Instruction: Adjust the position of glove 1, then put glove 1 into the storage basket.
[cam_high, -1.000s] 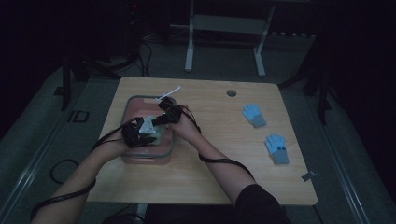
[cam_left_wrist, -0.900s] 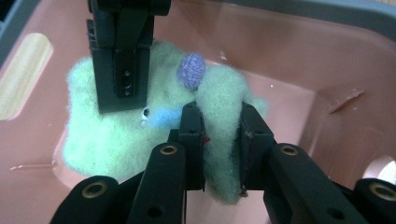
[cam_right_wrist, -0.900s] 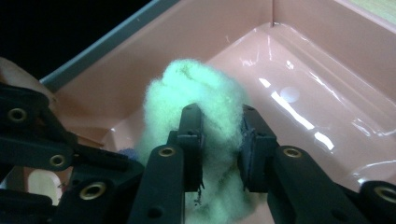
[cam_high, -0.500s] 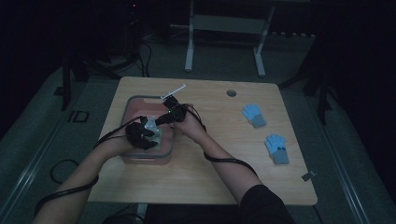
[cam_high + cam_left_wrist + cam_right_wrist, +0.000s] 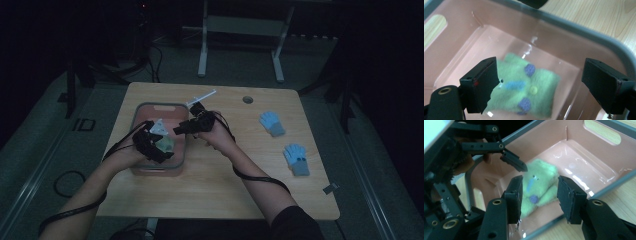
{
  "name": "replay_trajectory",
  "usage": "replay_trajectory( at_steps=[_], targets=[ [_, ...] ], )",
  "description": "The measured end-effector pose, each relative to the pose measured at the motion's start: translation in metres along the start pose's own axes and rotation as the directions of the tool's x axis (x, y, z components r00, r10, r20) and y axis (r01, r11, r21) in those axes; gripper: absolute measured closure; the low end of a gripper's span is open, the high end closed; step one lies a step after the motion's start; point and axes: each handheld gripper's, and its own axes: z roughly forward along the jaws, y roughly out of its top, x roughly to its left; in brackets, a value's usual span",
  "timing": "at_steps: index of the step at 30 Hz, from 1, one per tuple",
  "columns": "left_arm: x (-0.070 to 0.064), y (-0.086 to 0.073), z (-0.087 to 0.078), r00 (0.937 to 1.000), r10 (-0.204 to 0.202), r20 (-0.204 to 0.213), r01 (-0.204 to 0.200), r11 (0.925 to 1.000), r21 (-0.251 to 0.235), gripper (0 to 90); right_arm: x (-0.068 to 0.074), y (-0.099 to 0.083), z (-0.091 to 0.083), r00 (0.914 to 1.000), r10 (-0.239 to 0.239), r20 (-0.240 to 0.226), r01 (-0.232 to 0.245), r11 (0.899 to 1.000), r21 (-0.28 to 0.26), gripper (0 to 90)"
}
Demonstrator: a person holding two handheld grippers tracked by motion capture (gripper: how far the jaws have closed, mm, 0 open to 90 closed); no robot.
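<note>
A green glove [image 5: 524,92] with blue and yellow spots lies on the floor of a pink bin [image 5: 150,111] with a grey rim. My left gripper [image 5: 542,80] hovers just over it, open wide, with nothing held; its left jaw overlaps the glove's edge. From above, the left gripper [image 5: 152,146] is over the near half of the bin. My right gripper [image 5: 540,192] stands open above the bin's rim and looks down at the glove [image 5: 541,177], with the left gripper [image 5: 512,162] beyond it. In the high view the right gripper [image 5: 186,126] sits at the bin's right rim.
Two blue gloves [image 5: 272,123] [image 5: 296,159] lie on the wooden table [image 5: 220,190], to the right. A small round hole [image 5: 247,99] is near the table's far edge. A white stick-like piece [image 5: 201,98] is just behind the right hand. Dark floor and stands surround the table.
My right gripper has drawn back from the middle of the bin to its right rim. The left gripper has shifted slightly toward the bin's near side.
</note>
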Motion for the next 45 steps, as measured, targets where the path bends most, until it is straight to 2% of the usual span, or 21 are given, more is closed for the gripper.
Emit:
replay_trajectory(
  at_steps=[5, 8, 9, 11, 13, 17, 27, 29, 31, 33, 34, 35, 38, 39, 40, 43, 45],
  targets=[
    [-0.005, 0.010, -0.002, 0.9993, -0.024, 0.031, 0.025, 0.9991, -0.035, 8.5, -0.004, -0.012, -0.011, 1.0000, -0.001, 0.004, 0.001, 1.000, -0.011, 45.1],
    [-0.010, 0.016, -0.002, 0.9992, -0.024, 0.031, 0.025, 0.9984, -0.052, 6.0, -0.008, -0.018, -0.018, 0.9997, -0.006, 0.022, 0.007, 1.000, -0.025, 38.6],
    [-0.011, 0.018, -0.001, 0.9986, -0.027, 0.044, 0.030, 0.9981, -0.054, 4.4, -0.009, -0.020, -0.020, 0.9997, -0.002, 0.026, 0.003, 1.000, -0.027, 36.0],
    [-0.014, 0.022, 0.001, 0.9981, -0.025, 0.056, 0.029, 0.9979, -0.058, 2.7, -0.013, -0.024, -0.025, 0.9999, -0.008, 0.014, 0.008, 1.000, -0.029, 30.7],
    [-0.017, 0.026, 0.003, 0.9983, -0.013, 0.058, 0.017, 0.9980, -0.061, 2.6, -0.017, -0.028, -0.030, 1.0000, -0.001, 0.006, 0.001, 0.999, -0.035, 28.7],
    [-0.021, 0.031, 0.006, 0.9975, -0.017, 0.068, 0.022, 0.9971, -0.073, 2.6, -0.022, -0.036, -0.038, 1.0000, 0.003, 0.000, -0.003, 0.999, -0.045, 24.1],
    [-0.033, 0.046, 0.010, 0.9965, -0.001, 0.084, 0.010, 0.9932, -0.116, 2.7, -0.034, -0.060, -0.056, 0.9988, 0.014, 0.046, -0.011, 0.998, -0.059, 21.0],
    [-0.035, 0.047, 0.010, 0.9956, -0.003, 0.093, 0.015, 0.9911, -0.132, 2.7, -0.035, -0.064, -0.059, 0.9980, 0.008, 0.063, -0.004, 0.998, -0.068, 20.6],
    [-0.040, 0.049, 0.010, 0.9950, 0.015, 0.099, -0.001, 0.9894, -0.145, 2.6, -0.036, -0.068, -0.064, 0.9976, -0.006, 0.069, 0.012, 0.997, -0.081, 18.6],
    [-0.042, 0.050, 0.010, 0.9950, 0.027, 0.096, -0.013, 0.9888, -0.148, 2.7, -0.036, -0.070, -0.066, 0.9970, -0.021, 0.074, 0.026, 0.997, -0.079, 18.0],
    [-0.046, 0.053, 0.012, 0.9958, 0.036, 0.085, -0.023, 0.9884, -0.150, 2.7, -0.036, -0.076, -0.070, 0.9949, -0.041, 0.092, 0.048, 0.996, -0.072, 18.1],
    [-0.048, 0.054, 0.013, 0.9968, 0.035, 0.072, -0.024, 0.9888, -0.147, 2.7, -0.037, -0.078, -0.072, 0.9947, -0.045, 0.093, 0.051, 0.996, -0.069, 18.0],
    [-0.052, 0.056, 0.016, 0.9965, 0.033, 0.076, -0.021, 0.9875, -0.156, 2.7, -0.038, -0.083, -0.077, 0.9945, -0.051, 0.091, 0.057, 0.996, -0.071, 17.0],
    [-0.055, 0.059, 0.017, 0.9962, 0.051, 0.071, -0.039, 0.9872, -0.154, 2.7, -0.039, -0.088, -0.081, 0.9956, -0.043, 0.083, 0.049, 0.996, -0.072, 16.9],
    [-0.055, 0.059, 0.017, 0.9962, 0.051, 0.071, -0.039, 0.9872, -0.154, 2.7, -0.039, -0.088, -0.081, 0.9956, -0.043, 0.083, 0.049, 0.996, -0.072, 16.9],
    [-0.064, 0.066, 0.021, 0.9934, 0.072, 0.089, -0.059, 0.9876, -0.146, 2.7, -0.041, -0.099, -0.090, 0.9957, -0.033, 0.086, 0.040, 0.996, -0.082, 15.4],
    [-0.068, 0.070, 0.023, 0.9927, 0.072, 0.097, -0.058, 0.9885, -0.139, 2.7, -0.042, -0.104, -0.096, 0.9966, -0.021, 0.080, 0.028, 0.995, -0.096, 14.2]
  ],
)
